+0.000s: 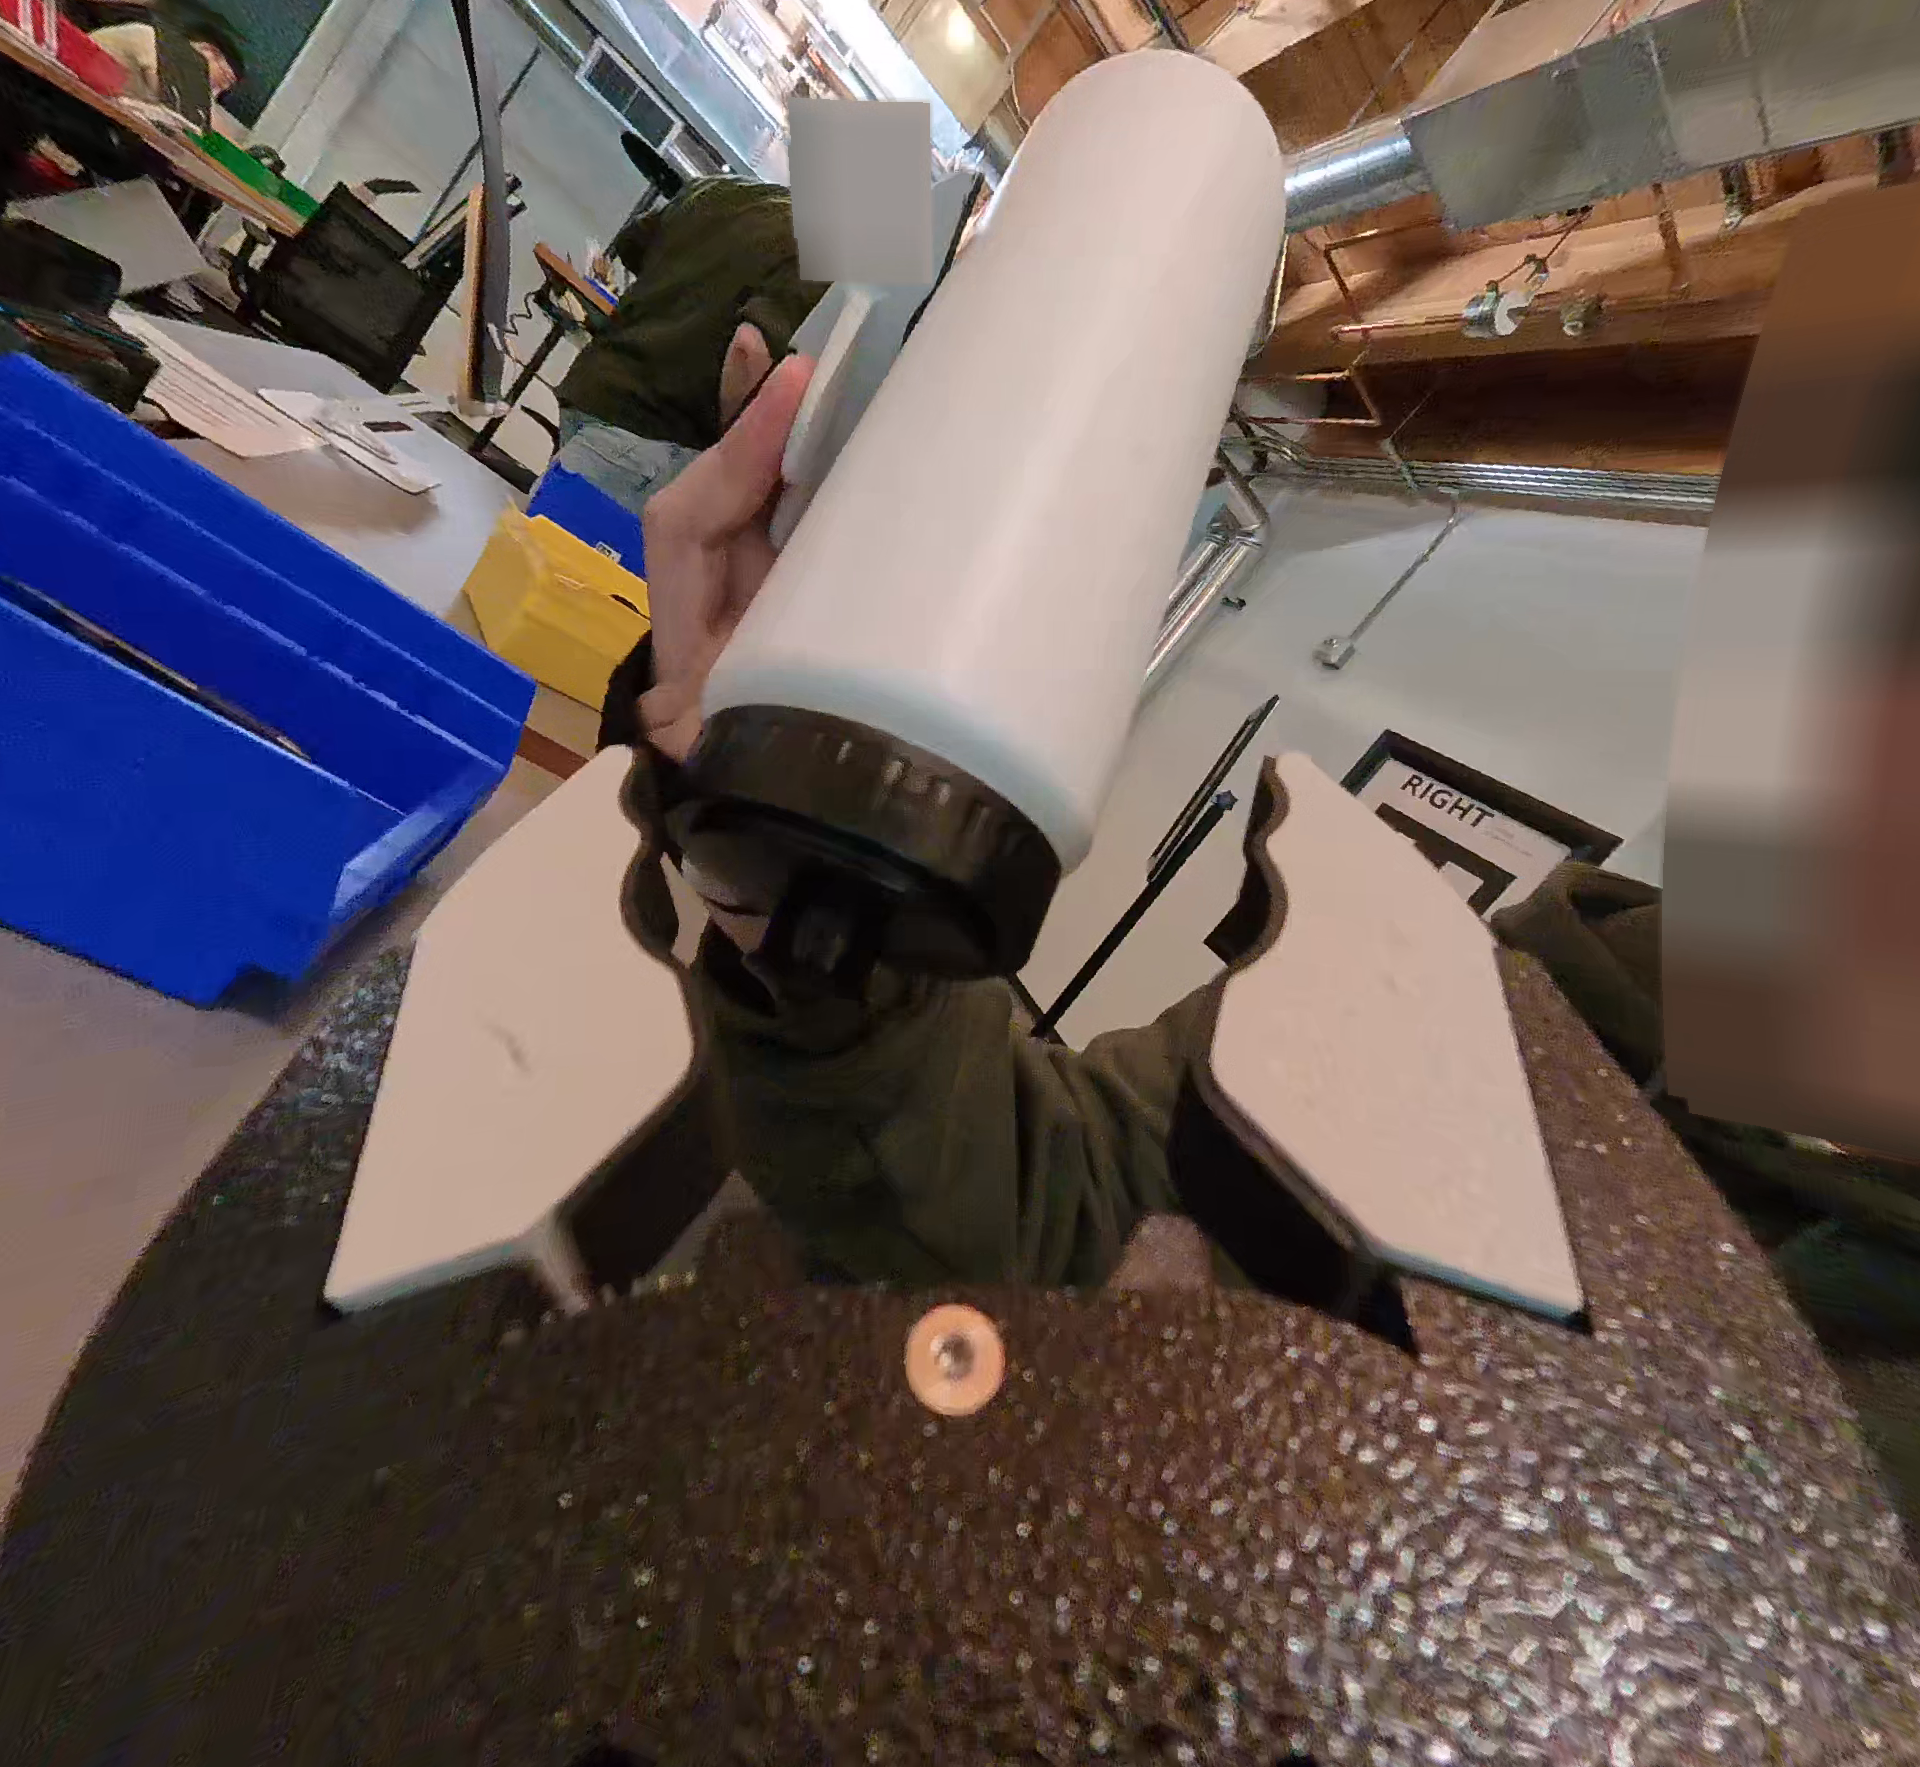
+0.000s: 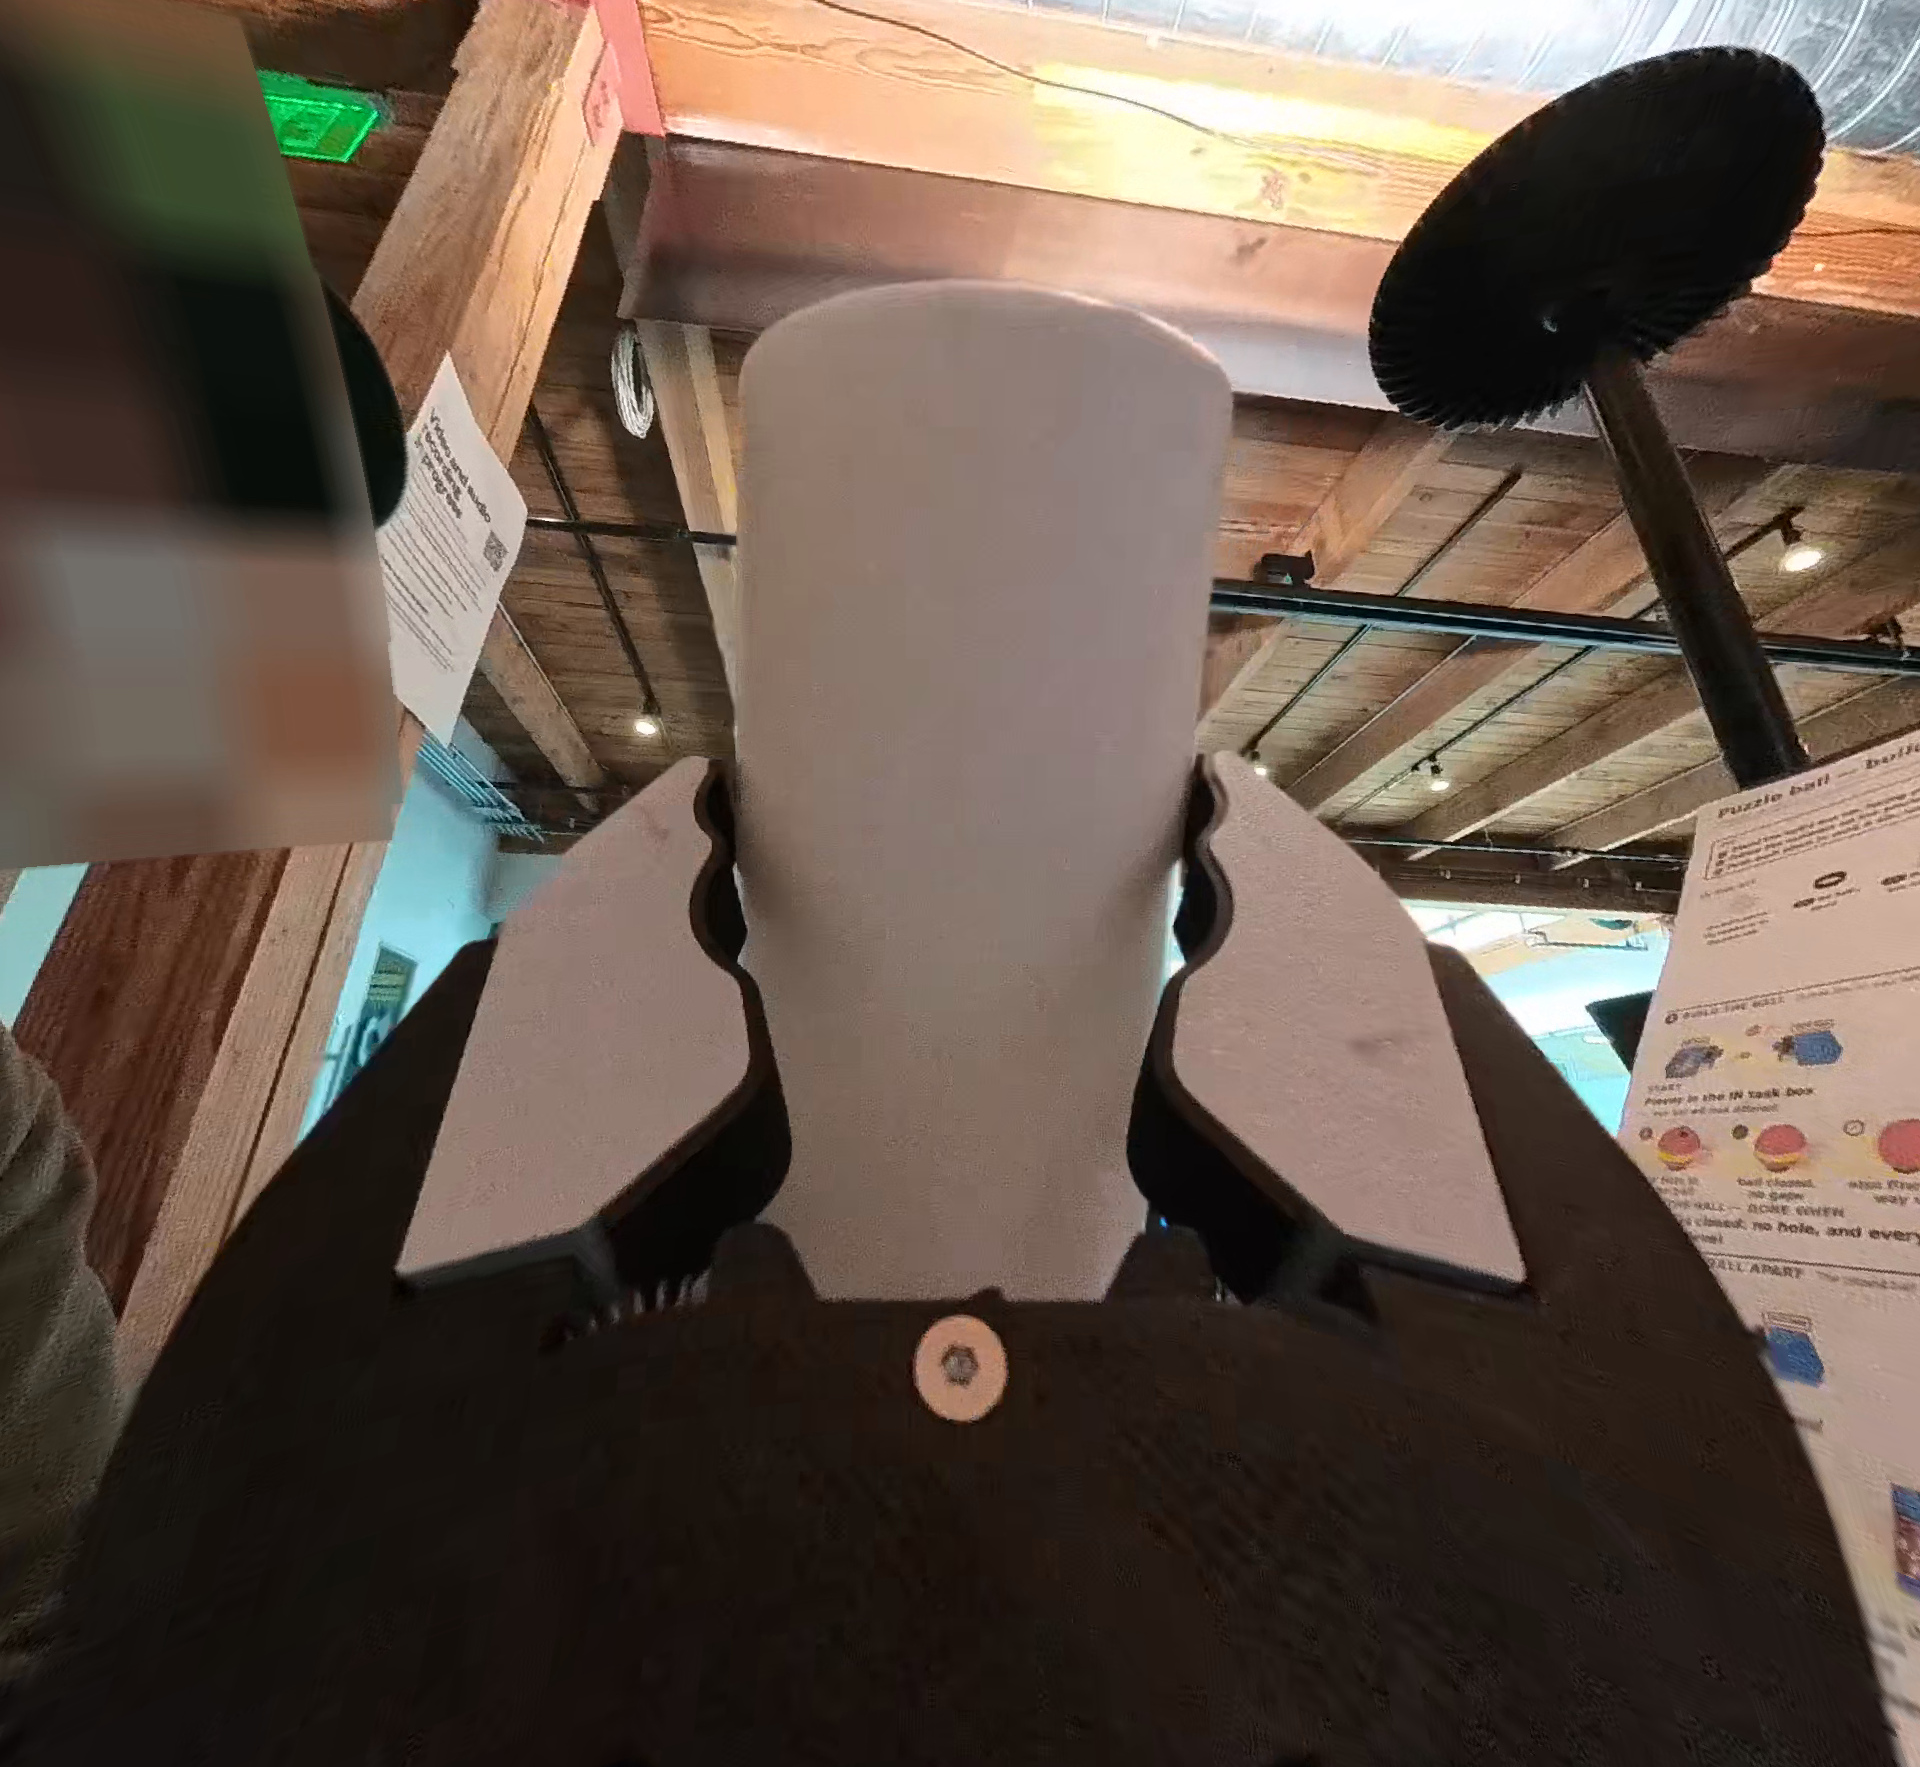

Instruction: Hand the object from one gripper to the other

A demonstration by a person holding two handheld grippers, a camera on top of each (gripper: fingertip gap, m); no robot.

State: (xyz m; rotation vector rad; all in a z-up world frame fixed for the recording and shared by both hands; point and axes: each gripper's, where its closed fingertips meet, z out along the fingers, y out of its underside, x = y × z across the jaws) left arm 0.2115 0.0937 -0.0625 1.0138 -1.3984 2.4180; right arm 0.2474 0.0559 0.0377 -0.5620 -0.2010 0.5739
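Under timber ceiling beams (image 2: 935, 148), the right hand-held gripper (image 2: 961, 876) clamps an unmarked white bottle (image 2: 966, 678).

The white bottle (image 1: 997, 470) with a black ribbed cap (image 1: 883, 844) is tilting in mid-air, its cylindrical body (image 2: 971, 730) sitting between the right gripper (image 2: 961, 844) fingers.

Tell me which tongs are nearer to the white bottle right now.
Right. The right tongs are shut on the white bottle, fingers pressed against both its sides. The left tongs are open just short of its black cap, not gripping it.
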